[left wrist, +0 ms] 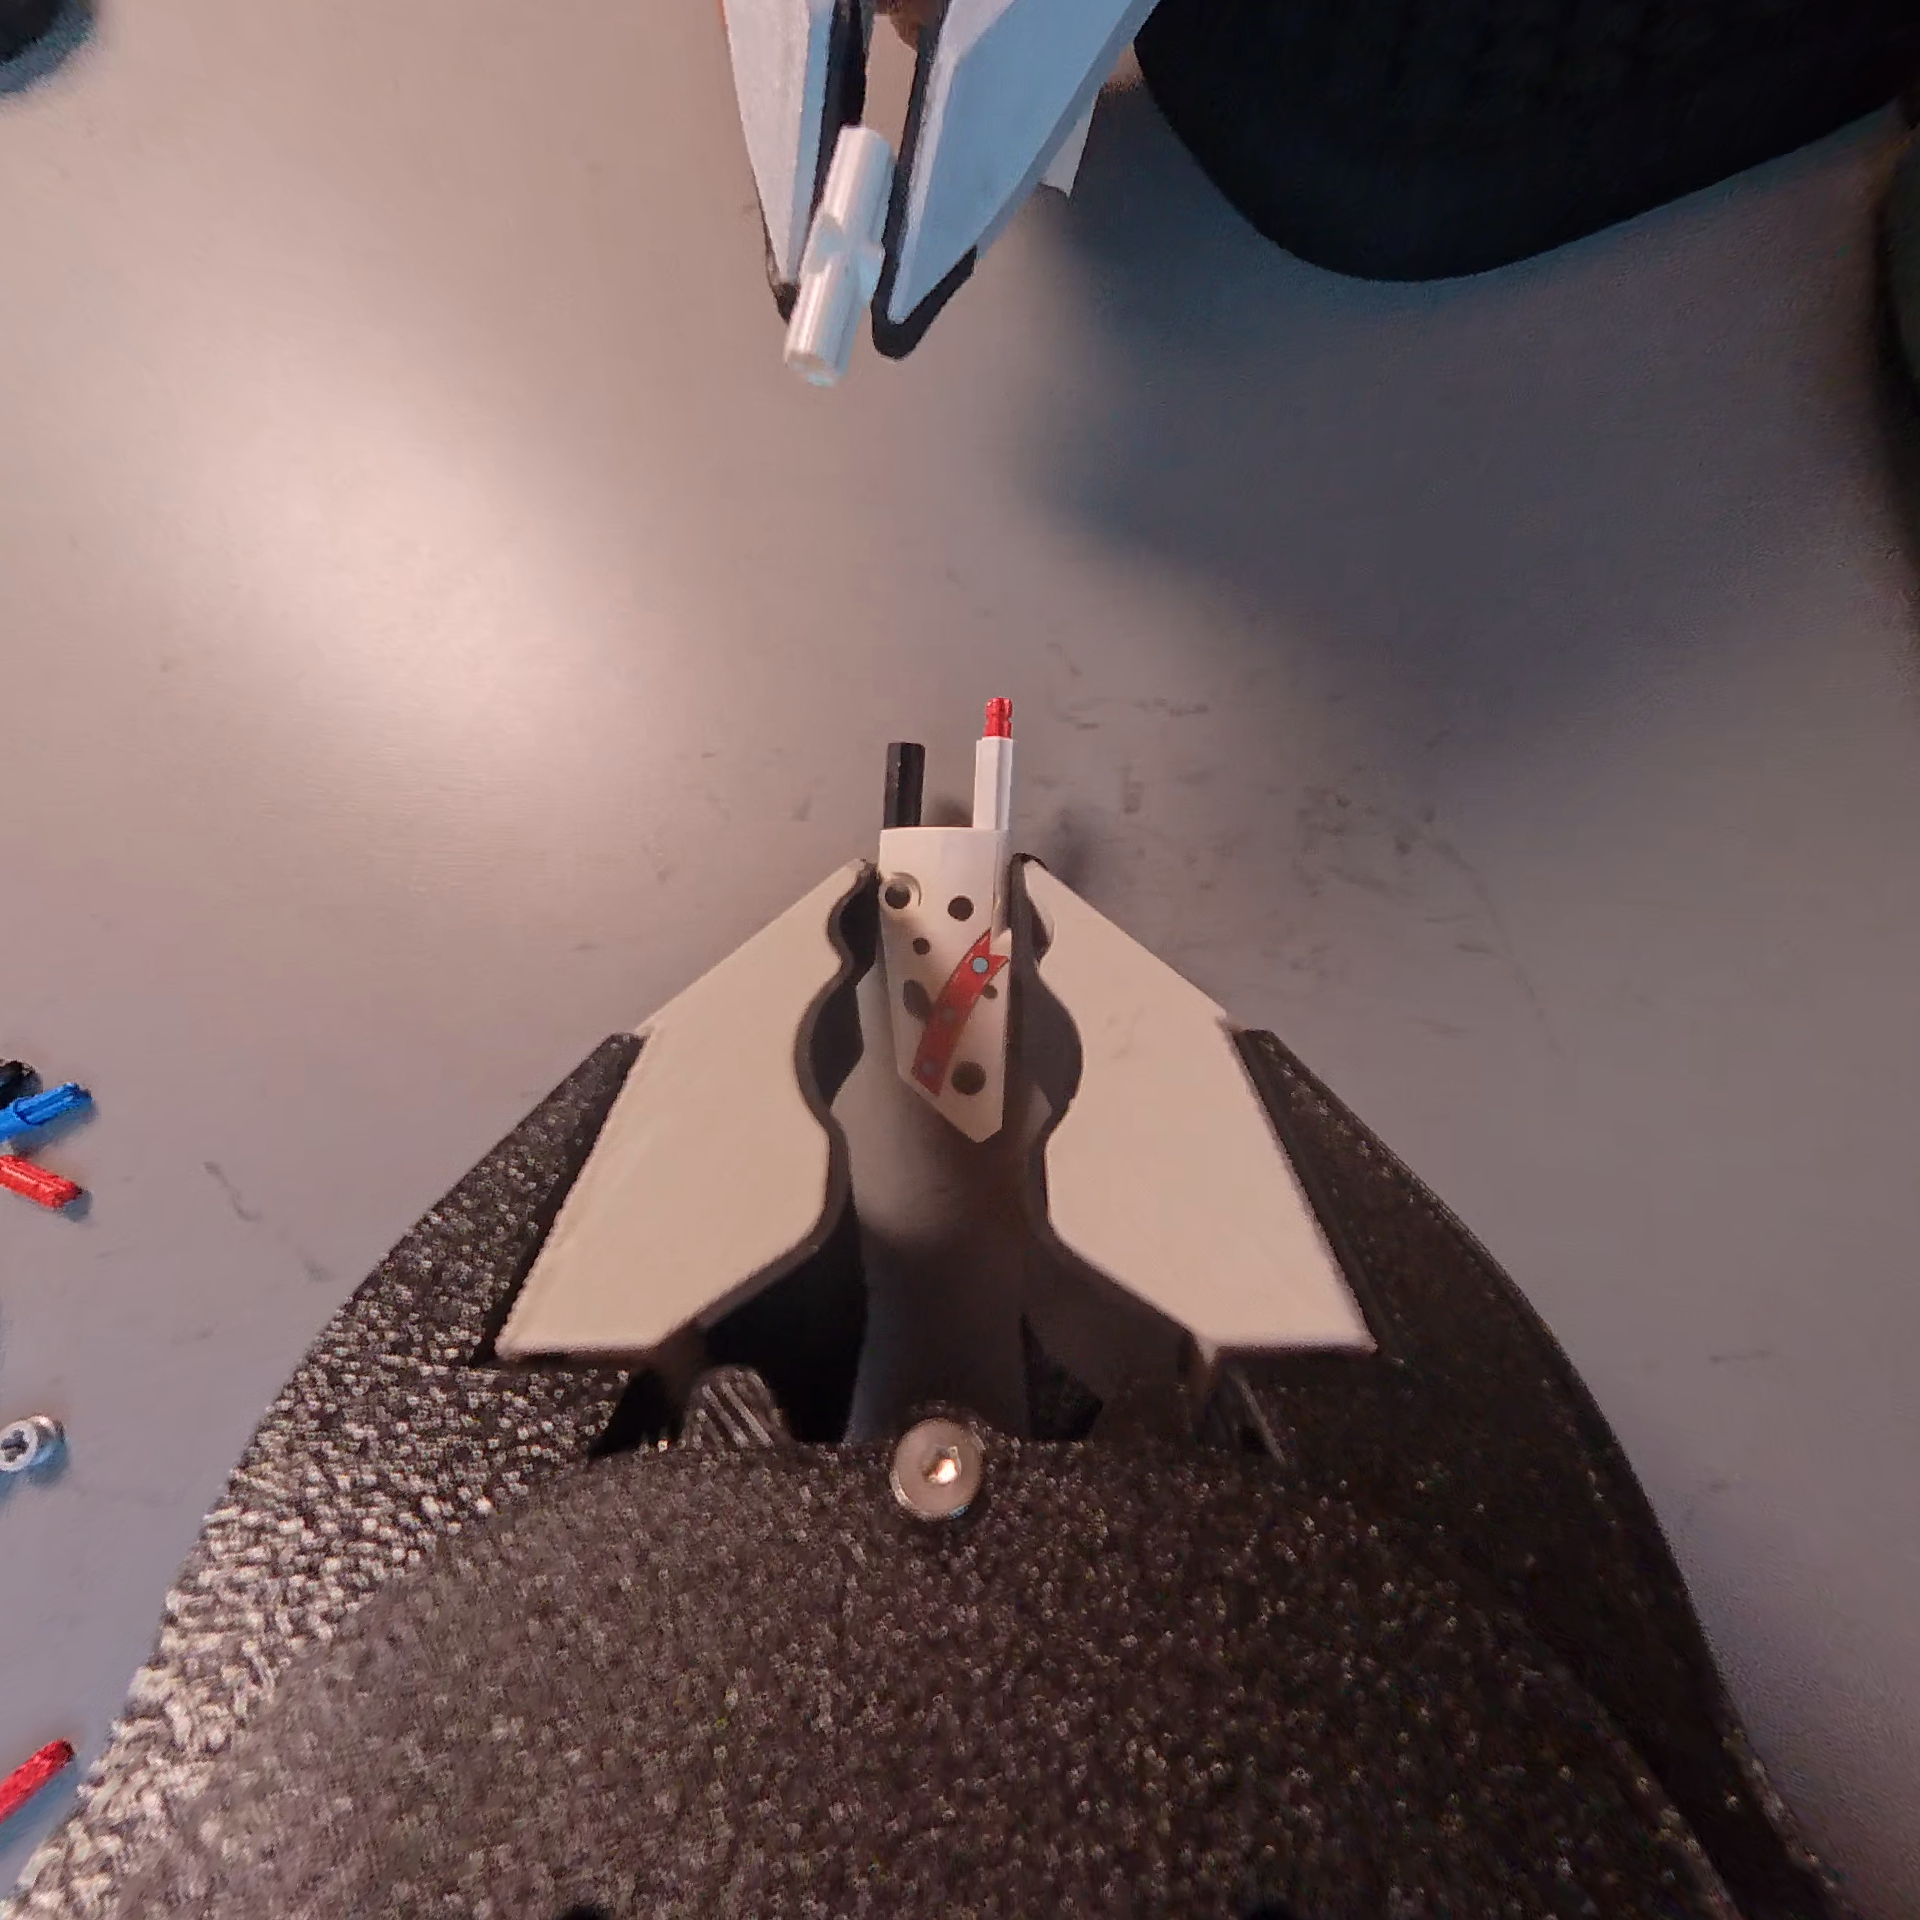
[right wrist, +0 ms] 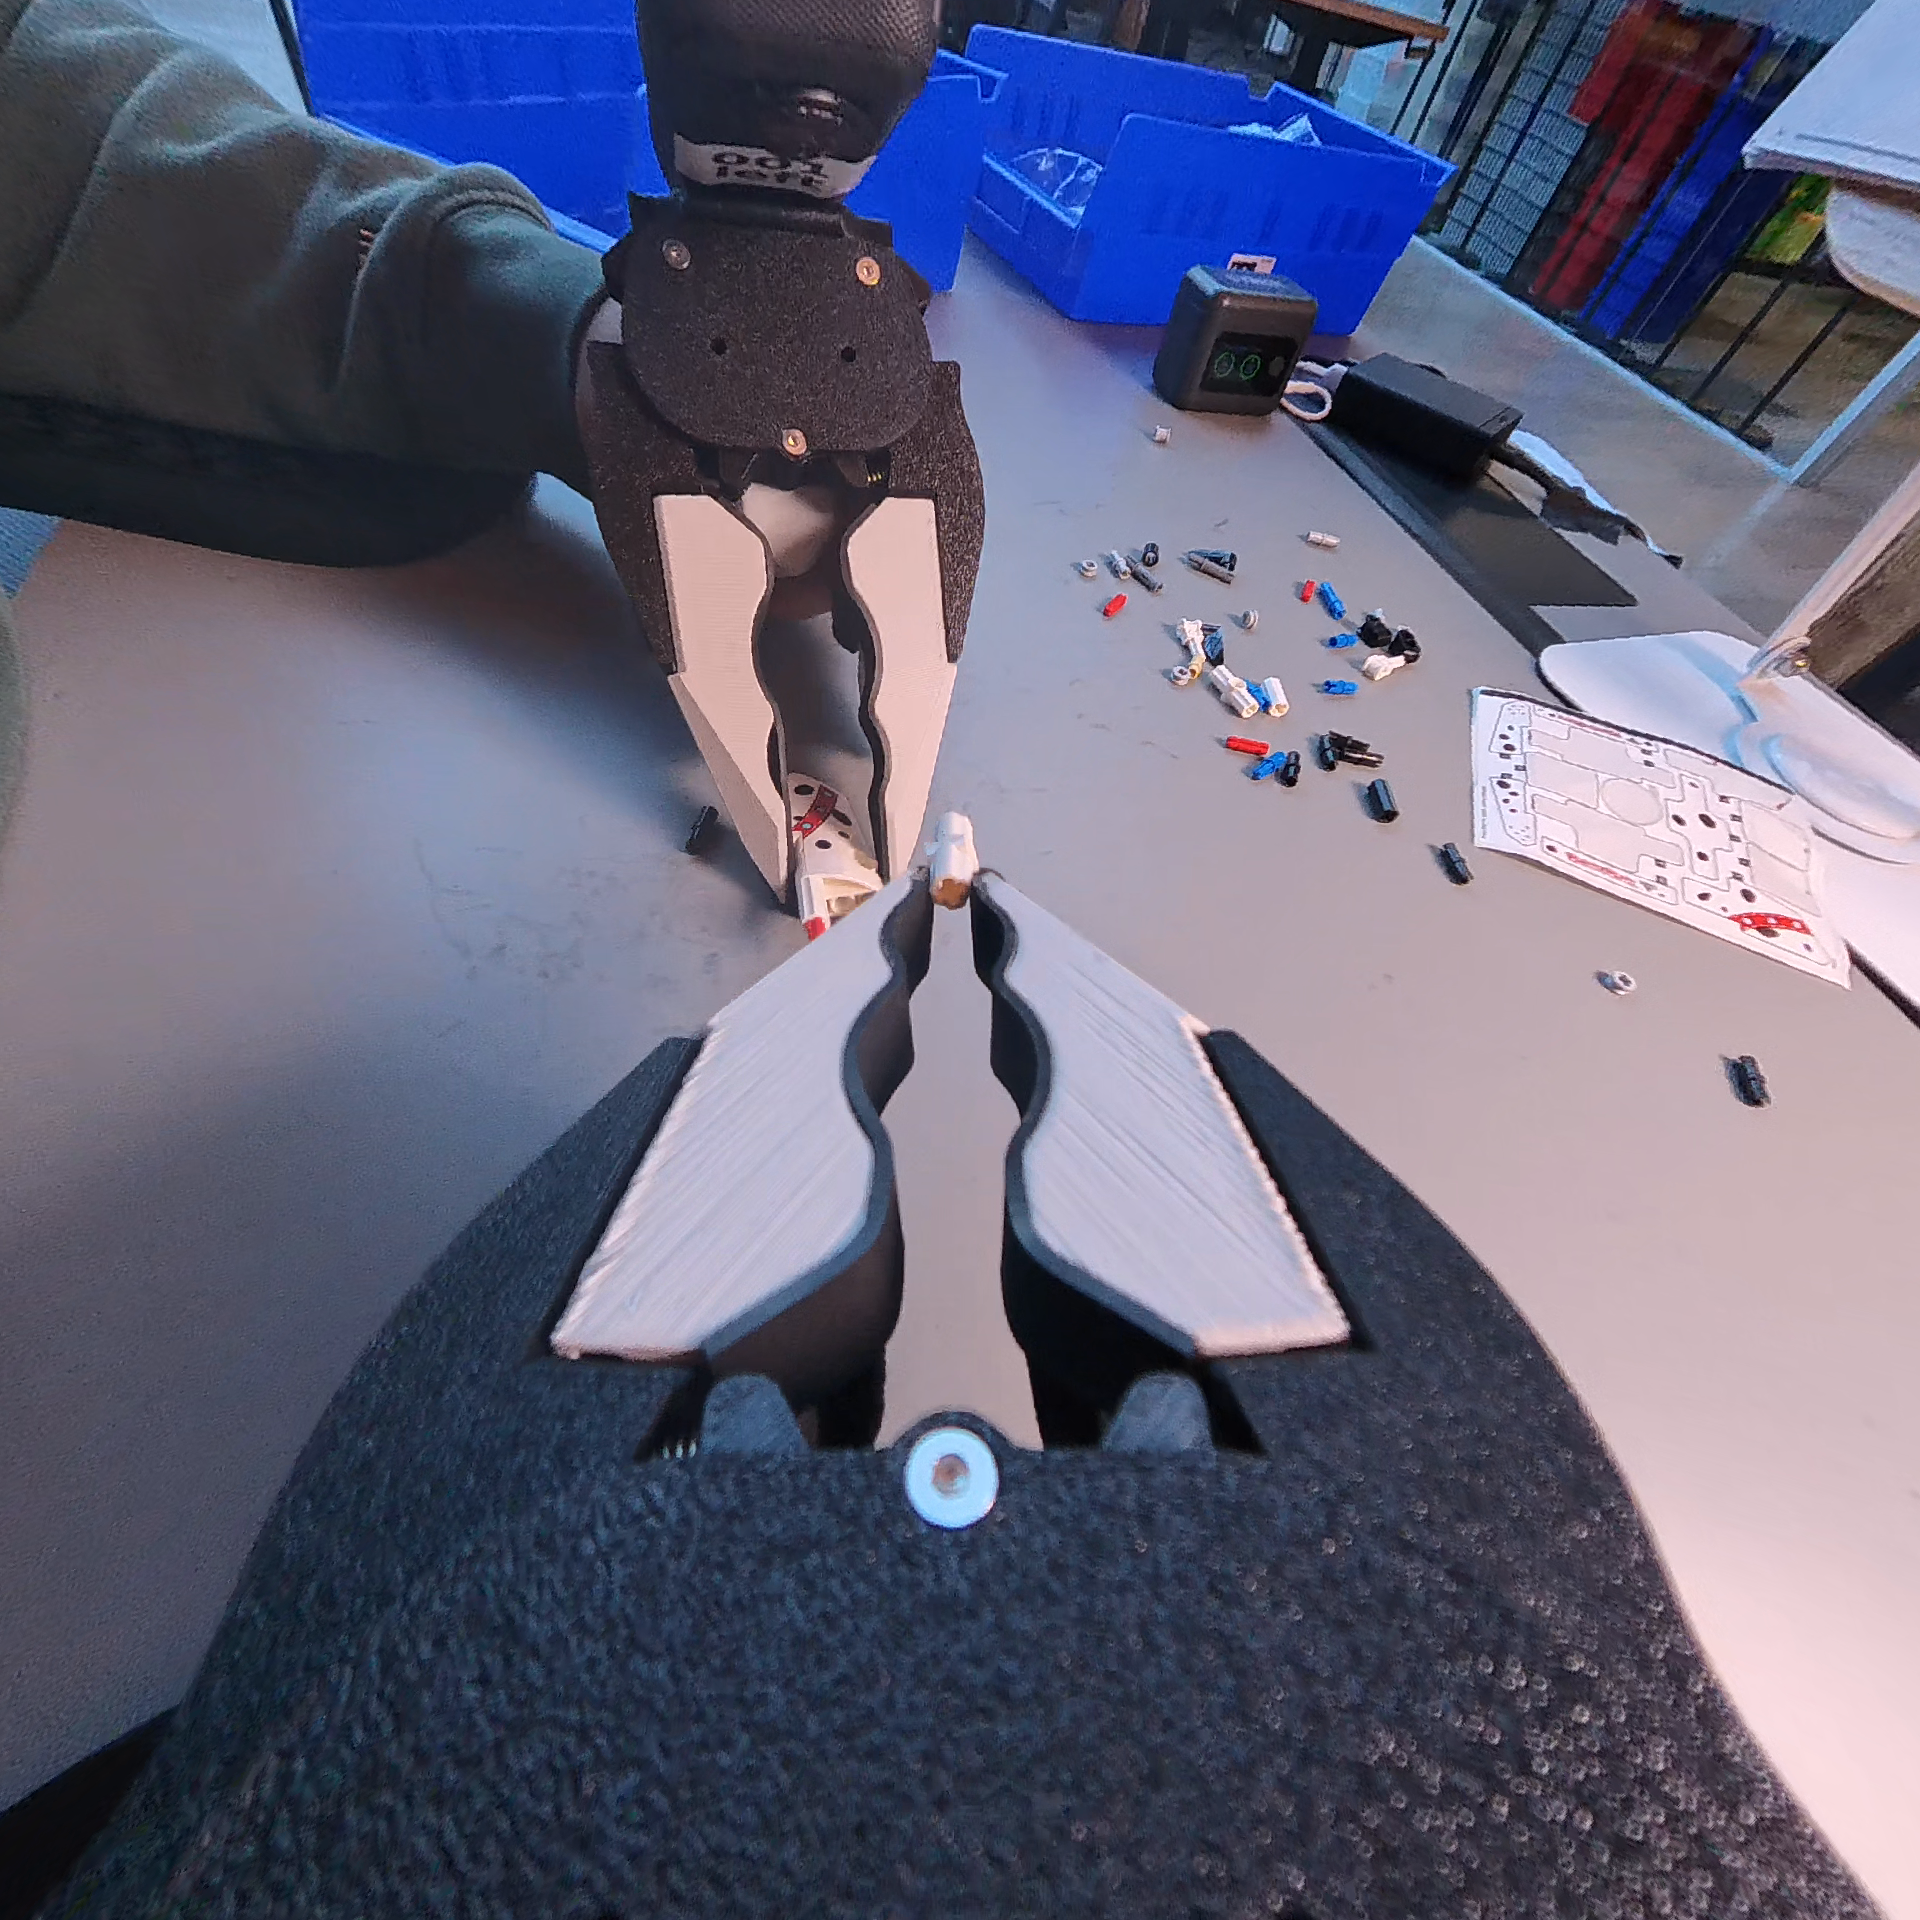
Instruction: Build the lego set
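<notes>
Most of the build remained: the left gripper [left wrist: 943,883] clamped a white holed plastic panel [left wrist: 948,987], the right gripper [right wrist: 948,891] pinched a white plastic connector [right wrist: 951,857], and loose small plastic pins [right wrist: 1262,665] lay unused on the grey table [right wrist: 312,883].

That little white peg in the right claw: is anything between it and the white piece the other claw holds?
Nothing visible. Bare table lies between the white peg and the white panel.
</notes>
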Available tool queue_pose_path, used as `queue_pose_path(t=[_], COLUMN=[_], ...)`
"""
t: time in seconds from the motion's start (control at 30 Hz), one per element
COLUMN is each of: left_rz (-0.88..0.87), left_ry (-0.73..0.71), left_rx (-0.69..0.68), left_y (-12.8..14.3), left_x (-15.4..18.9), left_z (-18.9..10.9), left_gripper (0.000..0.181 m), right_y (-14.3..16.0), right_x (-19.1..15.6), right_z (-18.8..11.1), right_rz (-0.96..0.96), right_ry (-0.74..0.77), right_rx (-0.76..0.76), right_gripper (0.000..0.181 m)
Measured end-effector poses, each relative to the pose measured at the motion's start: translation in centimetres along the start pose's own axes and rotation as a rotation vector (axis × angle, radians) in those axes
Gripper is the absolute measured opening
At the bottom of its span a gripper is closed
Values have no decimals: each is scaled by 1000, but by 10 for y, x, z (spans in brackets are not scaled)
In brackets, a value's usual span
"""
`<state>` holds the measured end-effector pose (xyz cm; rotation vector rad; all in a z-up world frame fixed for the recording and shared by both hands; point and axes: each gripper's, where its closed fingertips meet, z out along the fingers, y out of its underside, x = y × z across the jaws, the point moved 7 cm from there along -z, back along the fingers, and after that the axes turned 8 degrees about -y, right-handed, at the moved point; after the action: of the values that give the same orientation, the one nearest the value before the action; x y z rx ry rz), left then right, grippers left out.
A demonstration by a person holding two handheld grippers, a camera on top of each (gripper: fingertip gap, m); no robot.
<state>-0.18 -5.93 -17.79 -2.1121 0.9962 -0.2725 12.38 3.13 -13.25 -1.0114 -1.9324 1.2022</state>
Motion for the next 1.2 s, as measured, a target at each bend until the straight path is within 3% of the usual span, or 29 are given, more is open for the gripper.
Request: queue_pose_path(t=[0.4, 0.77, 1.07, 1.2], left_rz=[50, 10, -283, -326], left_ry=[-96, -41, 277, 338], left_rx=[40, 72, 382, 422], left_y=[0, 1, -34, -39], left_x=[-2, 0, 10, 12], left_z=[-6, -14, -38, -42], left_gripper=[24, 33, 28, 17], right_y=[1, 7, -10, -17], right_x=[-1, -11, -36, -44], right_z=[1, 9, 20, 22], right_rz=[-33, -115, -396, -495], right_ry=[7, -27, -10, 22], right_rx=[-1, -54, 19, 40], right_gripper=[6, 6, 6, 6])
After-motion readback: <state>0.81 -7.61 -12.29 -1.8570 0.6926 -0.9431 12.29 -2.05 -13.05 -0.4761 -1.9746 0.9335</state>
